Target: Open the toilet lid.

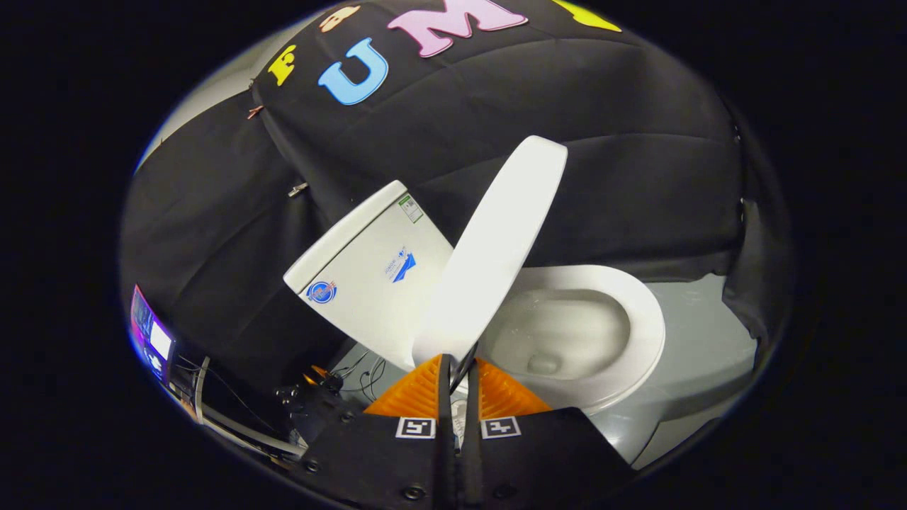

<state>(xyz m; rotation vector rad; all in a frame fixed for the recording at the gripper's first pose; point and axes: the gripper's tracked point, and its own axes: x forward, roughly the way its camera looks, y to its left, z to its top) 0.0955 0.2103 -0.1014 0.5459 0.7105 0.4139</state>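
Nearest the camera, the gripper [457, 368] has its 2 fingers drawn almost together, with only a thin slit between them. The near edge of the lid [496, 248] sits in that slit, so the jaws look clenched on the lid's rim, both fingers pressing its 2 faces.

From that pinch the lid runs straight ahead and upward, away from the jaws. Its long axis leans off to the right as it rises, and its far rounded end stands well beyond the fingertips, against the dark cloth wall. It is partly raised, tilted and not yet resting back.

Just left of the lid, beyond the left finger, stands the tank [368, 276], its flat top also slanted in this view. Right of the lid, ahead of the right finger, the seat [638, 319] lies flat around the open bowl [560, 333], bare to view.

Judging from this, the lift is well along but not done. The relation that matters is that the tank lies to the left of the lid, on the far side from the bowl. The next move would need the held edge swung on, up and over toward the tank, until the lid leans against it.

A slipping pinch could let the lid drop back on the seat.
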